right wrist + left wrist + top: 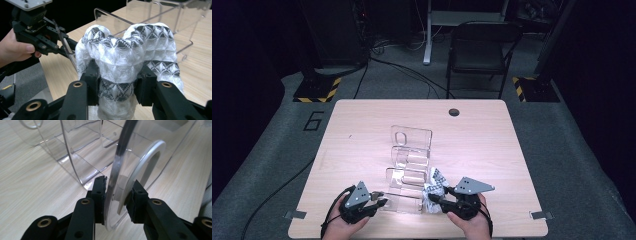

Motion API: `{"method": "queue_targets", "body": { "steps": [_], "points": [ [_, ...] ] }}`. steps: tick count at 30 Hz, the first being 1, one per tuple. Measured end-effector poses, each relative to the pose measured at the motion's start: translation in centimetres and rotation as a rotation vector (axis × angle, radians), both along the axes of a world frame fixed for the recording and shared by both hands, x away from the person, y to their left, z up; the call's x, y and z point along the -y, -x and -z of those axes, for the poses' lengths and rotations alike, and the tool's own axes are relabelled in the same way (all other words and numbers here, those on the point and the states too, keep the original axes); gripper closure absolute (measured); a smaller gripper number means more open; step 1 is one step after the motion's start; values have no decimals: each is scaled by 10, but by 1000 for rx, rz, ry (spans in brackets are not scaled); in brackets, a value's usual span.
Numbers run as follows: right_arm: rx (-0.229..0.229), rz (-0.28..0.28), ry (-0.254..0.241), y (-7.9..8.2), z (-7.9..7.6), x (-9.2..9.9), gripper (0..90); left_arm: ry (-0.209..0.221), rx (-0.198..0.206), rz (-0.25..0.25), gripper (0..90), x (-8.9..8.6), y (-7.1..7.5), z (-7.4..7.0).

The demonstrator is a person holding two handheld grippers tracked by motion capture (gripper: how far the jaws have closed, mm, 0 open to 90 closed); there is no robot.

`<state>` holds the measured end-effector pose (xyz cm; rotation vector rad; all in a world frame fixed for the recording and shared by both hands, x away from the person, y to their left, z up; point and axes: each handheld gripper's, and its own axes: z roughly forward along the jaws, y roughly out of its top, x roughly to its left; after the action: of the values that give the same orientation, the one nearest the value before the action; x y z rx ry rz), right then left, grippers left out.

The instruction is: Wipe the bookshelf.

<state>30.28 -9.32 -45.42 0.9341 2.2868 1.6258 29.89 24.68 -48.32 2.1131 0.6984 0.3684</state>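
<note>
We work at the near edge of the table [362,130], where a clear acrylic organizer [411,165] stands in stepped compartments running away from us. It looks rigid, light and slick — the kind of thing that skids or tips if pushed, and that could crack under a hard squeeze. Our left tongs [118,195] pinch its nearest panel, one pad on each face close to the cut-out handle loop; the flat wall by that loop seems the best place to steady it, since the edges are thin and smooth. Just beside the organizer's near right corner, our right tongs [117,85] clamp a white and grey patterned cloth [130,50] around its bunched middle. It is soft, light and floppy, so we judge a grip on the thickest fold will carry it without slipping.
</note>
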Motion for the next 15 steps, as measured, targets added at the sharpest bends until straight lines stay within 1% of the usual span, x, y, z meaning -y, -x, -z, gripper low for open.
{"method": "queue_targets", "body": {
  "steps": [3, 5, 6, 8, 10, 12, 13, 14, 15],
  "points": [
    [-3, 5, -10, -1, 1, 4, 612, -2, 5, 27, 715, 4, -1, -1],
    [-9, 18, -12, -1, 1, 6, 612, 6, 1, 41, 719, 7, -1, -1],
    [-8, 18, -12, 0, 2, 6, 613, -2, 6, 52, 719, 9, -2, -1],
    [-7, 28, -9, 2, 0, 7, 617, 0, 11, 57, 727, 13, -2, -1],
    [10, 33, -10, 7, -4, 8, 619, 8, 11, 70, 741, 15, -2, -2],
    [33, 33, -23, 12, -11, 9, 620, 12, 13, 74, 749, 18, -3, -2],
    [60, 29, -26, 14, -13, 9, 620, 13, 3, 78, 752, 19, -3, -2],
    [72, 21, -31, 16, -15, 9, 620, 14, -1, 77, 755, 20, -4, -2],
    [80, 24, -23, 17, -15, 9, 620, 12, -3, 77, 757, 21, -4, -2]
  ]
}}
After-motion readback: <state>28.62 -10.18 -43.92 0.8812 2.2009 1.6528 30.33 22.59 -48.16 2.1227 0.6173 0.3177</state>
